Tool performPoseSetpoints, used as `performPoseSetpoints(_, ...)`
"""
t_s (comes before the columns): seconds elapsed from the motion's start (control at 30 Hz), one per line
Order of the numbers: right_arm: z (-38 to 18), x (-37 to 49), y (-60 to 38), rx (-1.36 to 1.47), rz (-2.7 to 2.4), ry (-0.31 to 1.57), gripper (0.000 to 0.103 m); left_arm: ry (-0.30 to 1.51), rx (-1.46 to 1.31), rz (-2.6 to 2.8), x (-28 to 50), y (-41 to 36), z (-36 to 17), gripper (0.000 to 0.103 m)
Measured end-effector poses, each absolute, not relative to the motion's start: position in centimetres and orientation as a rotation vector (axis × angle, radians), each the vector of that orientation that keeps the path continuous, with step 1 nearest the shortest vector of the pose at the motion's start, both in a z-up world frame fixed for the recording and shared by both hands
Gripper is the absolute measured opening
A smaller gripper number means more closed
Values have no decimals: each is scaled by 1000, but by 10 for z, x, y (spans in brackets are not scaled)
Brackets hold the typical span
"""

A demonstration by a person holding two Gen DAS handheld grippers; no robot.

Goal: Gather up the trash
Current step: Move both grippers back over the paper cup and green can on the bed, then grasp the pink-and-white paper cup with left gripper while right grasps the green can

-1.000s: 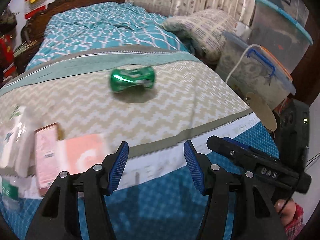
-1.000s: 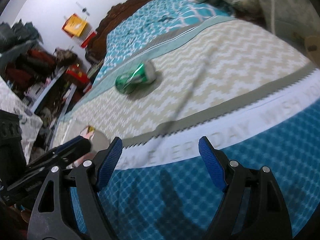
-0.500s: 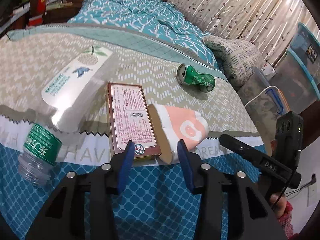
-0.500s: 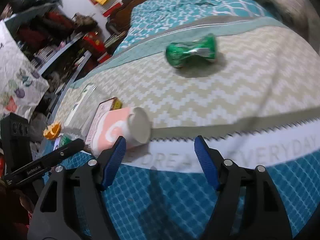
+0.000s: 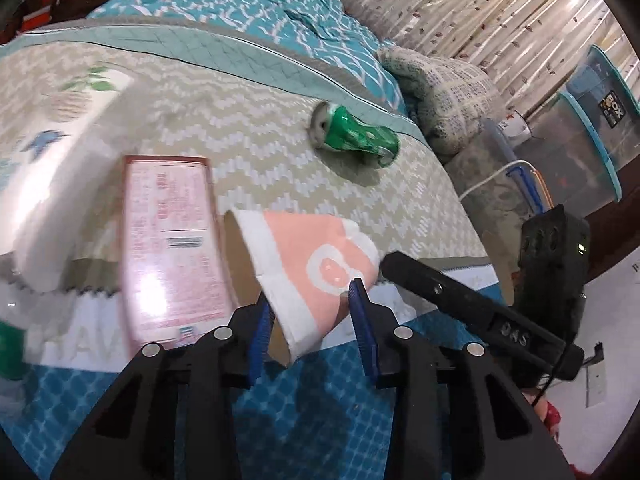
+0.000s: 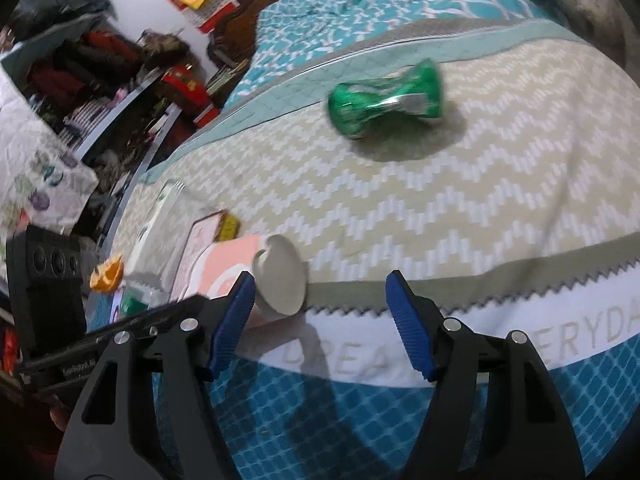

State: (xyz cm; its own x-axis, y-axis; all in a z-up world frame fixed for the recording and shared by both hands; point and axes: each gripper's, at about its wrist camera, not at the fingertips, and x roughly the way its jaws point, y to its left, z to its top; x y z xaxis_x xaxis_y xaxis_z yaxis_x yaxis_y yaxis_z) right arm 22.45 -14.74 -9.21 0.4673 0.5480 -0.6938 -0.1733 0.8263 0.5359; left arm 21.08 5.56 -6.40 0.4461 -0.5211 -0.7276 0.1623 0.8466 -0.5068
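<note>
A pink and white paper cup (image 5: 312,268) lies on its side on the bed. My left gripper (image 5: 312,320) is open with its blue pads on either side of the cup's near end. A red flat box (image 5: 172,248) lies left of the cup, and a clear plastic bottle (image 5: 52,168) lies further left. A crushed green can (image 5: 354,136) lies further back on the zigzag blanket. In the right wrist view the cup (image 6: 256,276) sits by the left pad of my open, empty right gripper (image 6: 320,324), and the can (image 6: 386,100) lies beyond it.
A patterned pillow (image 5: 444,92) and stacked plastic storage bins (image 5: 580,136) stand to the right of the bed. A cluttered shelf (image 6: 100,92) stands at the bed's left side. An orange scrap (image 6: 106,276) lies near the bottle. The wooden headboard (image 6: 256,4) is at the back.
My left gripper has swung from the can to the cup and closed in until its pads flank it. My right gripper has moved nearer the cup and can.
</note>
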Motion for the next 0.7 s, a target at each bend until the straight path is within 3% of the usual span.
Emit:
performPoseSetpoints(0.3, -70, 273, -201, 428, 309, 909, 76, 1039, -364, -495, 231, 19, -70, 35)
performPoseSetpoints(0.37, -73, 298, -214, 512, 308, 930, 77, 1041, -360, -500, 235, 15, -73, 30)
performPoseSetpoints(0.43, -82, 324, -223, 630, 328, 967, 77, 1053, -358, -499, 239, 12, -78, 16)
performPoseSetpoints(0.7, -133, 345, -211, 1089, 430, 1065, 77, 1043, -393, -521, 246, 18, -88, 13)
